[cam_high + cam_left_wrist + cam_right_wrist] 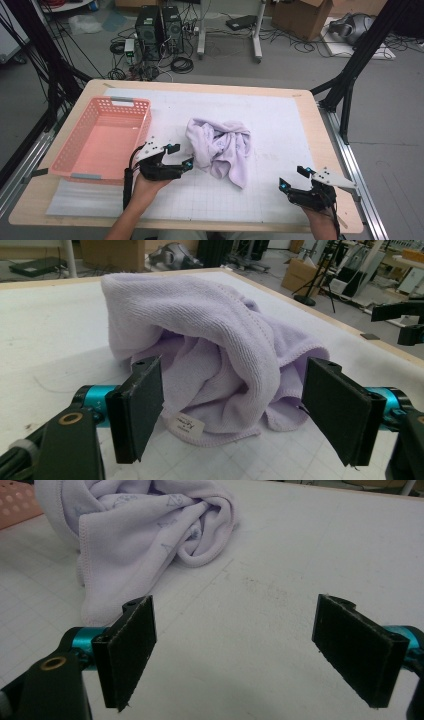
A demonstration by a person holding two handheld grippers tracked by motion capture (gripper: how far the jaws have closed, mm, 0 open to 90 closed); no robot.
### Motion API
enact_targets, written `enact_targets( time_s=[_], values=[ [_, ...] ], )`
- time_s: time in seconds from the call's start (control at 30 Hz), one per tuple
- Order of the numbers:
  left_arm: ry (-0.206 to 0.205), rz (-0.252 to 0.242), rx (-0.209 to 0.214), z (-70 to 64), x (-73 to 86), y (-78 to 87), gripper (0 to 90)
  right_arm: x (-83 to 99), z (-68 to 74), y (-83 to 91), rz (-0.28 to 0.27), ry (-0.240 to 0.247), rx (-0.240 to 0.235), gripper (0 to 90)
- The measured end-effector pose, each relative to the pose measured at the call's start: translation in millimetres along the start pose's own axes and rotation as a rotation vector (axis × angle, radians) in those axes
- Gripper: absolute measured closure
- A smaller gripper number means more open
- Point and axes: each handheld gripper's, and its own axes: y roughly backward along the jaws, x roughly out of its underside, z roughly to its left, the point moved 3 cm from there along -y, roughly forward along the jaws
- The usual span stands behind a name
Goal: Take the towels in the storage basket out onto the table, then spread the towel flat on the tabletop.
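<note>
Presently, my left gripper (pixel 180 156) stands with jaws spread wide, just short of the crumpled lilac terry towel (pixel 222 149) at mid-table. My right gripper (pixel 293 177) is likewise released, well apart from it. A pink perforated plastic basket (pixel 100 137) sits left of the towel.

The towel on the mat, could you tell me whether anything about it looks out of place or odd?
The lilac towel lies crumpled in a heap on the white mat instead of flat or folded, beside the pink basket. A small label sticks out at its near edge. No damage or spill shows.
</note>
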Motion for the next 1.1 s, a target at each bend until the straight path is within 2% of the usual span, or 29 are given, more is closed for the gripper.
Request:
enact_targets(
  time_s=[0.13, 0.53, 0.63, 0.77, 0.97, 1.1],
  values=[
    [0.001, 0.006, -0.002, -0.2, 5.3, 3.8, 25.3, -0.3, -1.0, -1.5, 0.001, 0.007, 0.004, 16.5],
    [-0.006, 0.042, 0.004, -1.6, 11.9, -5.1, 25.3, 1.8, -1.9, -0.5, 0.010, 0.011, 0.002, 16.5],
    [-0.002, 0.042, 0.012, -0.9, 11.6, -6.6, 25.3, 2.1, -2.1, -0.2, 0.010, 0.006, 0.007, 16.5],
    [0.034, 0.030, 0.037, 0.8, 10.6, -8.5, 25.3, 2.4, -0.7, -1.6, 0.015, 0.006, 0.009, 16.5],
    [0.038, 0.035, 0.050, -0.2, 10.9, -10.5, 27.8, 0.7, 2.4, -9.9, 0.030, 0.020, 0.001, 16.5],
    [0.037, 0.061, 0.071, -3.6, 10.8, -17.8, 29.0, -0.6, 6.6, -18.7, 0.055, 0.031, -0.015, 16.5]
  ],
)
